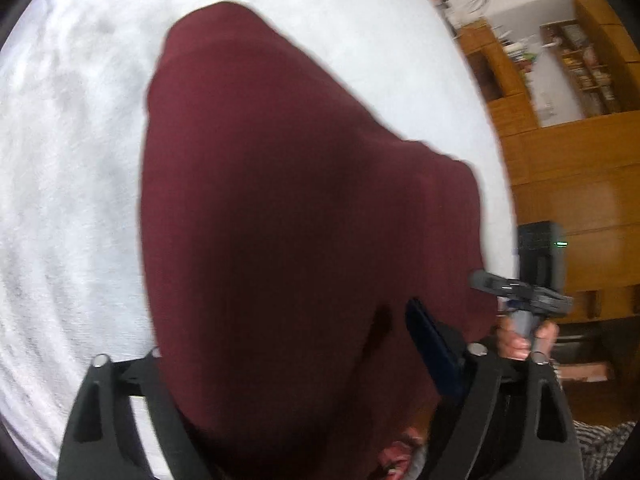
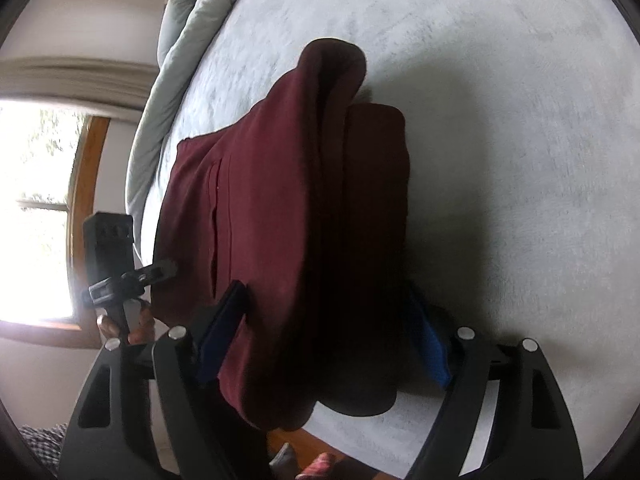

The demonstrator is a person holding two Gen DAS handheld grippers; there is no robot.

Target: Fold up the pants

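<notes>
The maroon pants (image 1: 280, 208) hang in a folded bundle over a white bed cover (image 1: 60, 200). In the left wrist view the cloth covers my left gripper (image 1: 304, 344); only its right blue pad (image 1: 432, 344) shows, pressed against the cloth. In the right wrist view the pants (image 2: 280, 208) hang between the two blue pads (image 2: 224, 328) of my right gripper (image 2: 324, 332), which hold the thick bundle. Each gripper shows in the other's view, held in a hand, at the pants' edge: the right one (image 1: 520, 296), the left one (image 2: 120, 276).
The white bed cover (image 2: 520, 160) fills most of both views. A grey duvet (image 2: 180, 40) lies bunched at the far side. Wooden cabinets and shelves (image 1: 568, 160) stand right of the bed. A bright window (image 2: 36, 208) is at the left.
</notes>
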